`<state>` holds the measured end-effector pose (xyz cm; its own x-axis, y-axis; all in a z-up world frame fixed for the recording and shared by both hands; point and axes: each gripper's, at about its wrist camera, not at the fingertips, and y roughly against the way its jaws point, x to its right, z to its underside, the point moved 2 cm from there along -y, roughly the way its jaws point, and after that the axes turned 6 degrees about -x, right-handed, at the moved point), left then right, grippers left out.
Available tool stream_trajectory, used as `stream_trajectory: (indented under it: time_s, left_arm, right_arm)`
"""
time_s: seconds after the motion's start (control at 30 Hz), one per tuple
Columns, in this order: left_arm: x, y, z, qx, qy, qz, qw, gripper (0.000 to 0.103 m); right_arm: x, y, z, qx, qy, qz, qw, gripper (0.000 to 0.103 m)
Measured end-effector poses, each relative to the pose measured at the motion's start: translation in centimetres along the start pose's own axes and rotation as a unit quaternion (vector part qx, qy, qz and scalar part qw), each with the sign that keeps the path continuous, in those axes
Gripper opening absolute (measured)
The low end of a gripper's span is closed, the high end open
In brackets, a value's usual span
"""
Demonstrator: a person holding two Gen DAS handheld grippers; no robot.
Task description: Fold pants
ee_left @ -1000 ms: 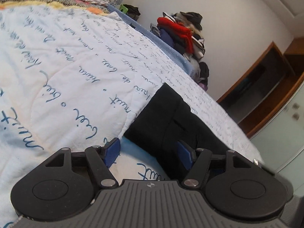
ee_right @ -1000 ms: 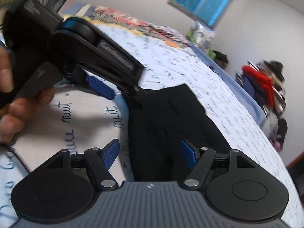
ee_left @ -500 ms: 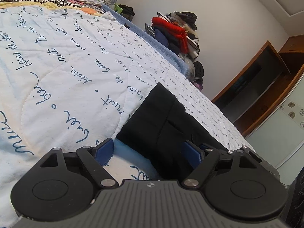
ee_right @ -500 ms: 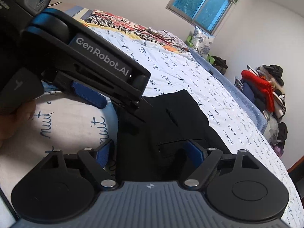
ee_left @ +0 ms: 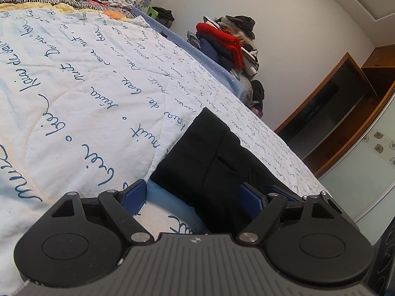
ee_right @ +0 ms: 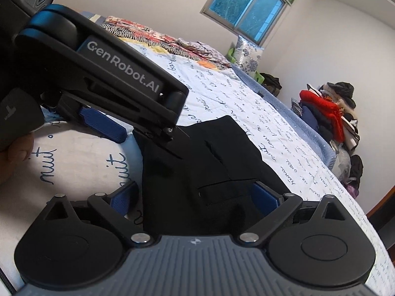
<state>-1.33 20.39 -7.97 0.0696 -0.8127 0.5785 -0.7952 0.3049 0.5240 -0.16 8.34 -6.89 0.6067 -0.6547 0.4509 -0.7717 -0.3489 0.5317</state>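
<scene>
The black pants (ee_left: 212, 162) lay folded into a compact stack on the white quilt (ee_left: 74, 93) with blue handwriting, low and right of centre in the left wrist view and at the lower centre of the right wrist view (ee_right: 209, 177). Compared with a second earlier, the stack lay in much the same place and shape, though it looked flatter in the right view.

The left gripper (ee_left: 195, 197) had just been opening: its blue pads (ee_left: 134, 197) stood wider apart than before, the near end of the pants between them but not pinched. The right gripper (ee_right: 195, 198) had also just been opening, its pads (ee_right: 123, 198) now spread beyond both sides of the cloth without pressing it.

In the right view the left gripper filled the upper left, lettering on its side, with a hand (ee_right: 14, 157) at the left edge showing less than earlier. A pile of clothes (ee_left: 229, 42) stood beyond the bed, and a window (ee_right: 249, 7) showed at the top.
</scene>
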Motion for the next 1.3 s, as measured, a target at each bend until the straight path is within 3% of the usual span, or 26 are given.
stream_trajectory:
  time_s: [0.17, 0.43, 0.67, 0.7, 0.73, 0.77, 0.83, 1.13, 1.3]
  left_arm:
    - [0.0, 0.0, 0.0, 0.001, 0.003, 0.003, 1.0000, 0.085]
    - [-0.8, 0.2, -0.2, 0.007, 0.029, 0.023, 0.9993, 0.085]
    - [-1.6, 0.5, -0.4, 0.019, 0.055, 0.044, 0.9973, 0.084]
    - [-1.8, 0.6, -0.4, 0.021, 0.061, 0.050, 0.9966, 0.084]
    - [-2.0, 0.7, -0.4, 0.024, 0.067, 0.056, 0.9959, 0.084]
    - [-2.1, 0.8, -0.5, 0.025, 0.072, 0.062, 0.9952, 0.084]
    - [-2.3, 0.9, -0.5, 0.028, 0.078, 0.067, 0.9943, 0.084]
    - [-2.3, 0.7, -0.6, 0.029, 0.079, 0.069, 0.9940, 0.085]
    - [-2.3, 0.7, -0.6, 0.030, 0.082, 0.071, 0.9937, 0.084]
  right_arm:
    - [-0.2, 0.2, 0.1, 0.006, 0.004, 0.007, 1.000, 0.100]
    - [-2.7, 0.7, -0.3, 0.028, 0.086, 0.063, 0.994, 0.100]
    - [-2.6, 0.7, -0.6, 0.024, 0.093, 0.056, 0.994, 0.097]
    - [-2.5, 0.7, -0.5, 0.025, 0.091, 0.052, 0.994, 0.094]
    - [-2.3, 0.6, -0.5, 0.023, 0.086, 0.043, 0.995, 0.082]
    - [-2.1, 0.5, -0.6, 0.017, 0.079, 0.034, 0.996, 0.057]
    - [-2.2, 0.3, -0.8, 0.003, 0.072, 0.036, 0.997, 0.039]
    - [-4.8, -0.6, -1.8, 0.013, 0.159, 0.064, 0.985, 0.039]
    - [-4.6, -1.0, -1.9, 0.005, 0.139, 0.035, 0.990, 0.022]
